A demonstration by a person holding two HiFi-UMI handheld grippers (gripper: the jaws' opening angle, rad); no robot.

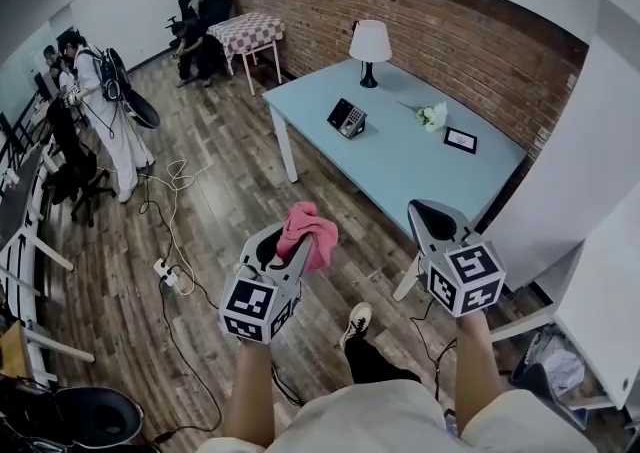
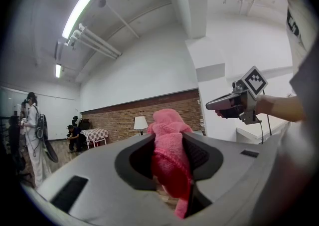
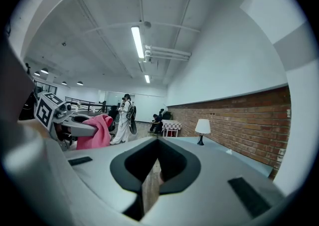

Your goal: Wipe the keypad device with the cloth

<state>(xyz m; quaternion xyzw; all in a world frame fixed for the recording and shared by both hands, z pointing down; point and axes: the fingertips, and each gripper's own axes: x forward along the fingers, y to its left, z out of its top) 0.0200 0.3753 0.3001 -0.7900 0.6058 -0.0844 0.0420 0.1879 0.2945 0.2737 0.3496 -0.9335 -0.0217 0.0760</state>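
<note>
The keypad device (image 1: pixel 347 118) is a small black unit standing on the light blue table (image 1: pixel 400 166), well ahead of both grippers. My left gripper (image 1: pixel 293 244) is raised in the air above the wooden floor, shut on a pink cloth (image 1: pixel 309 228). In the left gripper view the cloth (image 2: pixel 168 135) is bunched between the jaws and hangs below them. My right gripper (image 1: pixel 426 211) is held in the air near the table's front edge, shut with nothing in it. The right gripper view shows the left gripper (image 3: pixel 75 120) and the cloth (image 3: pixel 97 132) to its left.
On the table stand a white lamp (image 1: pixel 370 46), a bunch of flowers (image 1: pixel 432 116) and a small picture frame (image 1: pixel 460 140). Cables and a power strip (image 1: pixel 165 271) lie on the floor at left. People (image 1: pixel 105 111) and a checkered table (image 1: pixel 248 33) are at the back left.
</note>
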